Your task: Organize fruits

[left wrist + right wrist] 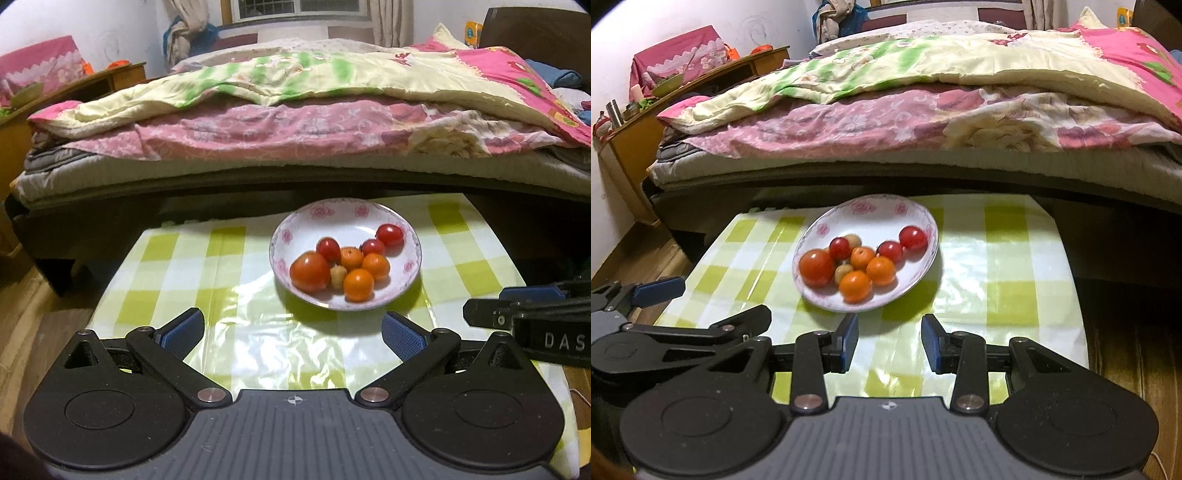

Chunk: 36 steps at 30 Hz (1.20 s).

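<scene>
Left gripper tilts down toward the plate, jaws spread as wide as they go, nothing betw. them; it hangs over the tabletop just short of the plate's near rim. Right gripper tilts down likewise, jaws partly apart w/ a narrow gap, empty, also just short of the plate. The two sit side by side; each shows only as a cut-off edge piece in the other's view.

Plate is on the checked cloth, toward the tabletop's far edge. On it, all touching or nearly: big tomato at the plate's left, three oranges at centre-front, three small red fruits behind. A small pale-brown fruit is wedged betw. them, kind hard to tell; a second one shows in the right view only. Beyond the plate: bed, blankets.
</scene>
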Motion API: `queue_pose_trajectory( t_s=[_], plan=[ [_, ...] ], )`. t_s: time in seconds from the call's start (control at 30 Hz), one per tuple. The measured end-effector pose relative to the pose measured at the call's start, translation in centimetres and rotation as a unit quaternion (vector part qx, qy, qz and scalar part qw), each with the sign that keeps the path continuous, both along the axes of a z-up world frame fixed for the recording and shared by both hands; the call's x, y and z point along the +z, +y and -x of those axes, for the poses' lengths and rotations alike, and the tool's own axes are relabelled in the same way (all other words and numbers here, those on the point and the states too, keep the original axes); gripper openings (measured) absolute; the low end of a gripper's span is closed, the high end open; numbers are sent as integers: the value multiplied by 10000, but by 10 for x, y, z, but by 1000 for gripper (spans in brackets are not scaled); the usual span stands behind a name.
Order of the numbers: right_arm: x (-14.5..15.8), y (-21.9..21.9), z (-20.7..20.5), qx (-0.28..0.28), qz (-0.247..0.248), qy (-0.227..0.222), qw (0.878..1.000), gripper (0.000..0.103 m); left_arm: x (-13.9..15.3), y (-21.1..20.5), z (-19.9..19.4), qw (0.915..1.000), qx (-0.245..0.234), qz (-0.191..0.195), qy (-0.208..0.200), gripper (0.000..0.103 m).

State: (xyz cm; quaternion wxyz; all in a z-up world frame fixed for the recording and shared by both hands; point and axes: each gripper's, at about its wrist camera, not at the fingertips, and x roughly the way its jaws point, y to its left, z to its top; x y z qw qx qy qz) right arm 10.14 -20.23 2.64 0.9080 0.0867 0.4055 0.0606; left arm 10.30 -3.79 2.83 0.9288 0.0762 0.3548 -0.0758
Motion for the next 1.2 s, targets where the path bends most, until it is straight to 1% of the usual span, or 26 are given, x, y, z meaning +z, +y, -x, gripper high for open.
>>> queue_pose_trajectory(
  t_s=[0.27,0.47,0.77,1.2],
  plan=[
    [-2,9,31,83,1,60,9999,42,-2,5,28,9999,-61,63,67,103],
    [-1,10,53,67,-8,82,9999,43,-8,9,44,9996,-8,131,262,103],
    [-1,20,82,200,7,113,9997,43,-7,16,66,9992,71,260,291,103],
    [-2,23,101,217,-36,128,9997,43,-8,16,81,9993,-3,244,286,103]
  ],
)
